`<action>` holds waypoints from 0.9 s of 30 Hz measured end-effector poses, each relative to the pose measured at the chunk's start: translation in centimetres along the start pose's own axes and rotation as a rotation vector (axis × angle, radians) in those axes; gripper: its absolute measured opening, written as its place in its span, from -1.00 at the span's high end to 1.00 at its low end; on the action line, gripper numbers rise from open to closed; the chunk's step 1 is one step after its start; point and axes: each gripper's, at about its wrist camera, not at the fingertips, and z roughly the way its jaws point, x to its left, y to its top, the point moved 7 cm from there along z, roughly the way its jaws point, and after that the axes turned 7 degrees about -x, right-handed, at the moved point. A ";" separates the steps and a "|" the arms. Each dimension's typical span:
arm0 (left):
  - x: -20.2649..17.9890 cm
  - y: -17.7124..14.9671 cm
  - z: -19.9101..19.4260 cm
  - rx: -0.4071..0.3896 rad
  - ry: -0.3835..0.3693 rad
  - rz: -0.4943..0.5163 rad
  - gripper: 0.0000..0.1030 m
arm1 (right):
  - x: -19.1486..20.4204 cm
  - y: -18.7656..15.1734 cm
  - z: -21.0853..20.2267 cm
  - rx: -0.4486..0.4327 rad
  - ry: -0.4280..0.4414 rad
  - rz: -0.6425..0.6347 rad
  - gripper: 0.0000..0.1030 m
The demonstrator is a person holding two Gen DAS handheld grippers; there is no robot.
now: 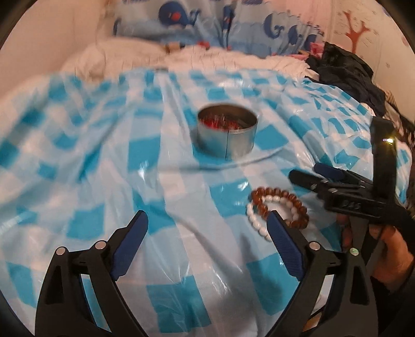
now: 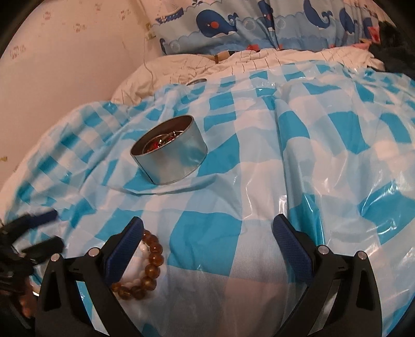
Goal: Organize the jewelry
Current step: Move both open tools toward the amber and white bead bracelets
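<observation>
A round metal tin (image 1: 227, 132) holding red jewelry stands on the blue-and-white checked plastic sheet (image 1: 103, 155); it also shows in the right wrist view (image 2: 170, 158). A brown bead bracelet (image 1: 290, 204) and a white bead bracelet (image 1: 255, 220) lie together on the sheet, just beyond my left gripper's right fingertip. My left gripper (image 1: 207, 220) is open and empty. In the right wrist view the brown bracelet (image 2: 153, 261) and the white bracelet (image 2: 141, 250) lie beside my left finger. My right gripper (image 2: 207, 225) is open and empty; it also shows in the left wrist view (image 1: 308, 172).
A white quilt (image 2: 207, 64) and a whale-print cushion (image 2: 233, 23) lie behind the sheet. Black cloth (image 1: 345, 70) sits at the far right. A wall (image 2: 64, 64) bounds the left side. A small metal lid (image 2: 196, 81) lies at the sheet's far edge.
</observation>
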 end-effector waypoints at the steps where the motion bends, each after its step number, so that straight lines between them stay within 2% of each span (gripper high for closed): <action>1: 0.1 -0.3 0.3 0.012 -0.008 -0.013 -0.73 | 0.1 0.0 -0.1 -0.002 -0.003 -0.006 -0.86; 6: -1.0 -1.3 1.1 0.036 -0.045 -0.032 -0.82 | 0.8 -0.5 0.0 0.015 -0.042 -0.061 -0.86; 12: -2.9 -2.3 1.9 0.062 -0.056 0.040 -0.84 | 0.6 -0.6 -0.4 0.001 -0.013 -0.035 -0.86; 18: -3.8 -2.4 2.9 0.069 -0.023 0.111 -0.84 | 0.9 -0.8 -0.2 0.014 -0.041 -0.068 -0.86; 22: -3.6 -1.5 2.7 0.023 0.009 0.102 -0.84 | 0.9 -0.9 0.1 0.025 -0.060 -0.084 -0.86; 25: -3.0 -1.0 2.5 -0.004 0.062 0.115 -0.84 | 1.3 -1.1 0.5 0.048 -0.111 -0.135 -0.86; 27: -2.6 -1.1 2.8 0.006 0.088 0.123 -0.84 | 1.5 -1.3 0.7 0.059 -0.145 -0.172 -0.86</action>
